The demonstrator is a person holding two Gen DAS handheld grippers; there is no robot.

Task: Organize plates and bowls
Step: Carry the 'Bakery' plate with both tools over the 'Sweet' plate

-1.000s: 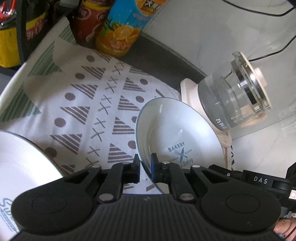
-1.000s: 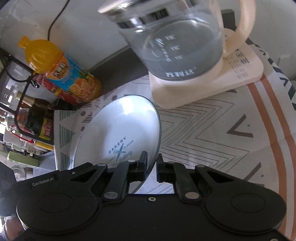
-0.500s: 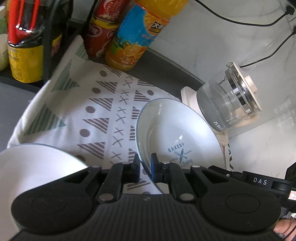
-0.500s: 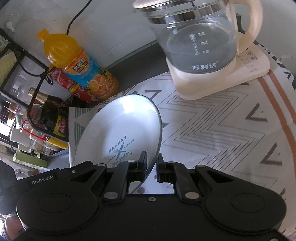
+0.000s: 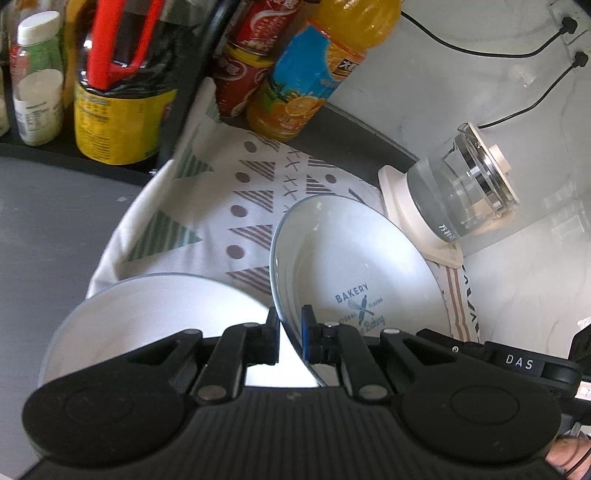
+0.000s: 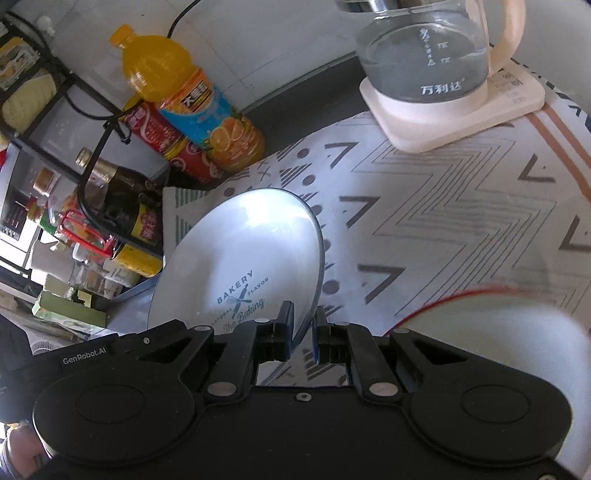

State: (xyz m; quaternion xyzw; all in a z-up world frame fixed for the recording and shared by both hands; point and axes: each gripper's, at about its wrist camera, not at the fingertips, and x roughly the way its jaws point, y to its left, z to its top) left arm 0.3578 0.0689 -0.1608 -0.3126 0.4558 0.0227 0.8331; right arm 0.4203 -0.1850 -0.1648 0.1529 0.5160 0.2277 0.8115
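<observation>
Above patterned cloth (image 5: 255, 206): both grippers, left gripper (image 5: 290, 338) and right gripper (image 6: 302, 334), jaws clamped on opposite rims of bakery plate (image 5: 354, 273). Risk: uneven pull, tilted plate slipping, striking white plate (image 5: 155, 317) underneath or kettle (image 5: 461, 195) far right.

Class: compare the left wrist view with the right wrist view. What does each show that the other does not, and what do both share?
Only the left wrist view shows the second white plate lower left and the wall sockets.
Only the right wrist view shows the red-rimmed dish lower right and the kettle's handle.
Both show the bakery plate, orange juice bottle, glass kettle and patterned cloth.
</observation>
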